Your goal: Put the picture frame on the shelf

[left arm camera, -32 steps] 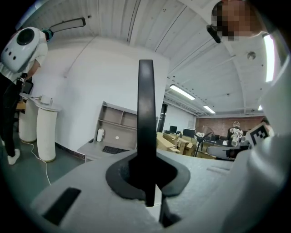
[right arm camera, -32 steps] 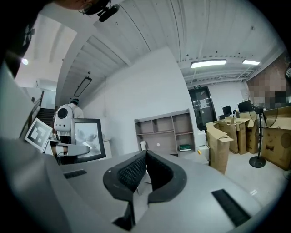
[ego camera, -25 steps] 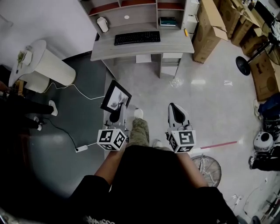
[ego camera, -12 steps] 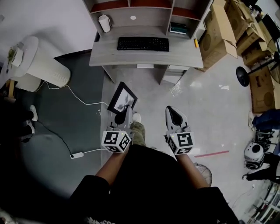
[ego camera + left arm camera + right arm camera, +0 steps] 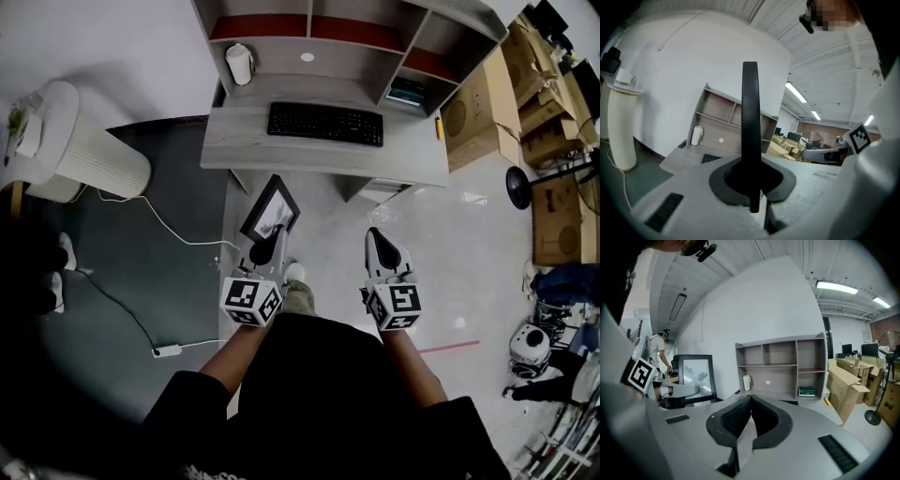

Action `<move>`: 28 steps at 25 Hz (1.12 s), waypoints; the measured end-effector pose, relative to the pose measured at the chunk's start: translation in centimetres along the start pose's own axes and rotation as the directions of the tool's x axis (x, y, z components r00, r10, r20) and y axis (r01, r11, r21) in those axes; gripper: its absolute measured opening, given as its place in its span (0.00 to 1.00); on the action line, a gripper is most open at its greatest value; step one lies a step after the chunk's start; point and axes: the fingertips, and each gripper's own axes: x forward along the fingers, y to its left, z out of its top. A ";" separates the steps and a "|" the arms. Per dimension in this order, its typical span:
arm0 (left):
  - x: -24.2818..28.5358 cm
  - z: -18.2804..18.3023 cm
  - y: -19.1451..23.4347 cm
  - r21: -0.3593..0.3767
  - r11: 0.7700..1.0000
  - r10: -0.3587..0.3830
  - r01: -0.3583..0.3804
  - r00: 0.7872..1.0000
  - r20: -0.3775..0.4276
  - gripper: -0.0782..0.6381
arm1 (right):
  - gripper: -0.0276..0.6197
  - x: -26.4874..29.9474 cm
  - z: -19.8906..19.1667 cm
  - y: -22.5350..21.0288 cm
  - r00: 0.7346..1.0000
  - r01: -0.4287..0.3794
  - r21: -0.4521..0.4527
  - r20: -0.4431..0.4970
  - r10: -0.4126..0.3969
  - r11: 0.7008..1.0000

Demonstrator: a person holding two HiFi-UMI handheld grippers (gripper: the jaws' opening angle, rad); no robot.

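Observation:
My left gripper [image 5: 267, 246] is shut on a black picture frame [image 5: 271, 209] with a grey-white picture, held upright over the floor just short of the desk. In the left gripper view the picture frame [image 5: 750, 136] shows edge-on as a dark vertical bar between the jaws. My right gripper [image 5: 380, 246] is shut and holds nothing; its pads meet in the right gripper view [image 5: 750, 401]. That view also catches the picture frame [image 5: 696, 377] at the left. The shelf [image 5: 375, 33] rises from the back of the desk [image 5: 281, 150], with open compartments.
On the desk lie a black keyboard [image 5: 325, 123], a white cup [image 5: 241, 64] and a yellow marker [image 5: 439, 128]. A green book [image 5: 405, 93] sits in the shelf's right compartment. Cardboard boxes [image 5: 487, 103] stand at the right, a white cylindrical unit [image 5: 84, 150] and cables [image 5: 159, 225] at the left.
I have walked closer to the desk; both grippers and the picture frame have advanced toward it. Neither gripper's jaws have changed.

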 end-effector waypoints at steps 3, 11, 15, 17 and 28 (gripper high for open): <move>1.7 2.0 3.2 0.015 1.000 0.016 -0.016 1.000 0.007 0.14 | 0.06 2.6 0.7 -0.4 1.000 0.022 0.016 -0.002 -0.022 1.000; 5.1 4.5 8.7 0.033 0.999 -0.012 0.012 1.000 -0.002 0.14 | 0.06 8.4 1.3 0.4 0.999 0.017 0.018 -0.047 -0.016 1.000; 5.6 4.5 9.2 0.007 1.000 -0.004 0.004 1.000 0.015 0.14 | 0.06 8.6 0.8 0.7 0.997 -0.004 -0.004 -0.074 0.003 1.000; 5.7 4.2 9.3 -0.001 1.000 -0.002 0.002 1.000 0.018 0.14 | 0.06 8.6 0.5 0.6 0.997 -0.006 -0.011 -0.079 0.005 1.000; 8.2 5.2 8.7 -0.018 0.999 0.032 -0.031 0.999 0.036 0.14 | 0.06 12.3 1.3 -2.8 0.998 -0.033 0.039 -0.047 0.035 0.999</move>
